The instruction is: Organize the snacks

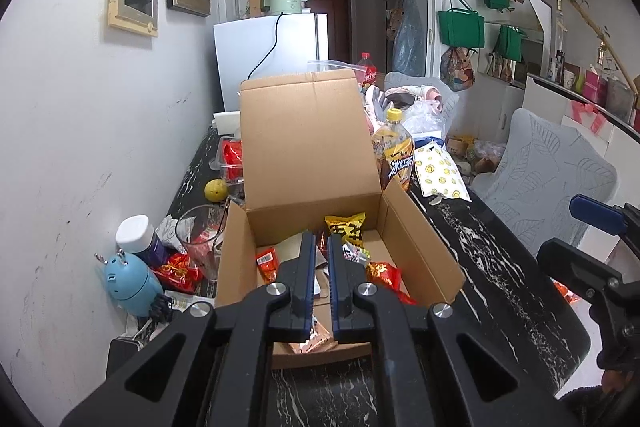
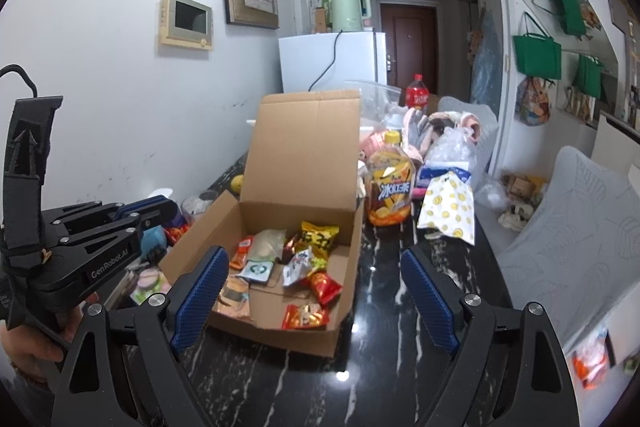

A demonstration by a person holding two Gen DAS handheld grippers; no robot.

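An open cardboard box [image 1: 416, 239] with its lid up stands on the black marble table [image 1: 492, 267] and holds several snack packets, among them a yellow one [image 1: 347, 225] and red ones [image 1: 267, 263]. My left gripper [image 1: 322, 247] hovers over the box's near edge, its jaws nearly closed with nothing between them. It also shows at the left of the right wrist view [image 2: 156, 213]. In the right wrist view the box [image 2: 256, 223] sits ahead with the packets [image 2: 316, 233] inside. My right gripper [image 2: 314, 279] is wide open and empty in front of the box.
A yellow iced-tea bottle [image 2: 390, 193] and a smiley-print bag [image 2: 450, 211] stand right of the box. A glass [image 1: 200, 239], a white-capped jar [image 1: 140, 239], a blue toy [image 1: 130, 285] and red wrappers [image 1: 178, 271] crowd its left. A grey chair [image 2: 568, 227] flanks the table.
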